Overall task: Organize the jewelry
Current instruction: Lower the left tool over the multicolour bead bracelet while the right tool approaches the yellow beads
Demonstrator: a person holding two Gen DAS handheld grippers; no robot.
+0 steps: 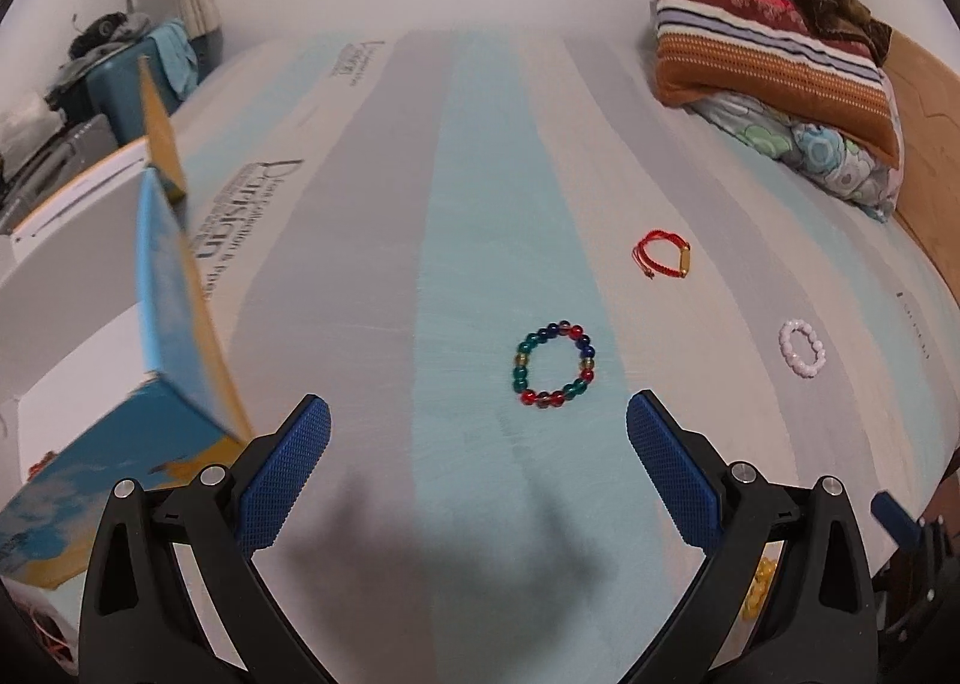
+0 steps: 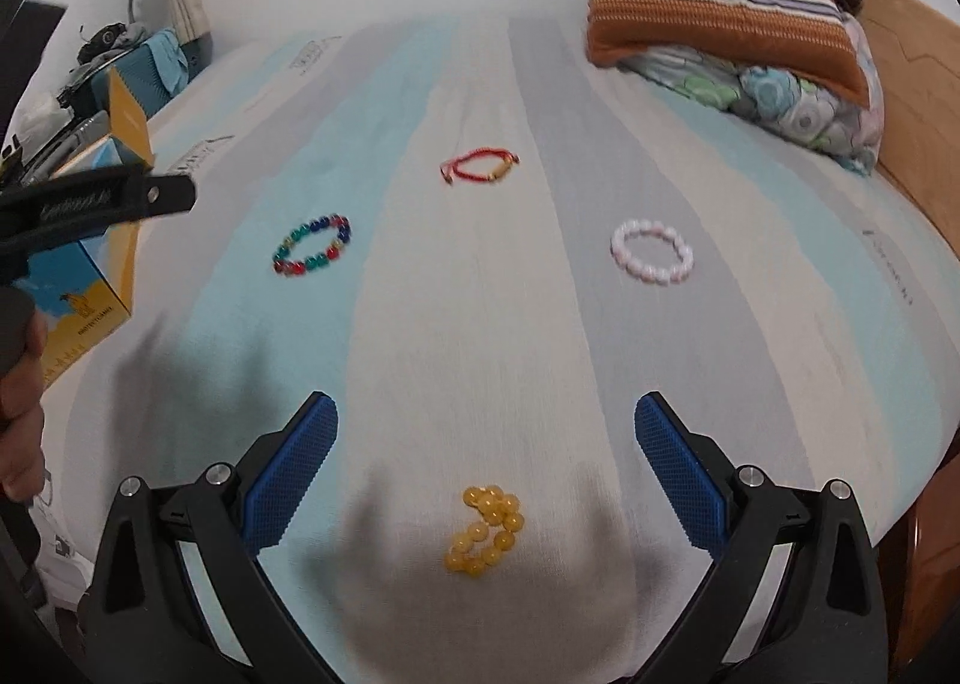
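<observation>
Four bracelets lie loose on the striped bed (image 2: 480,324), and both your grippers hang over it with jaws wide apart and nothing in them. Your right gripper (image 2: 486,468) hovers just short of the yellow bracelet (image 2: 486,531), which sits bunched in a heap at the near edge; your left gripper (image 1: 478,462) faces the multicolour bracelet (image 1: 555,365), lying as an open ring a little further out. The red cord bracelet (image 2: 480,168) and the white bracelet (image 2: 652,252) lie beyond, well apart from each other. The box (image 1: 150,360) with its flap up stands at the left, and that is probably where they go. For the yellow one, come straight down so the jaws bracket the heap, and close on several beads at once, not a single strand; the soft sheet will give, so press lightly. The box's inside is hidden behind its wall, with only a hint of red at the left edge, and the cord bracelet's clasp is too blurred to read.
</observation>
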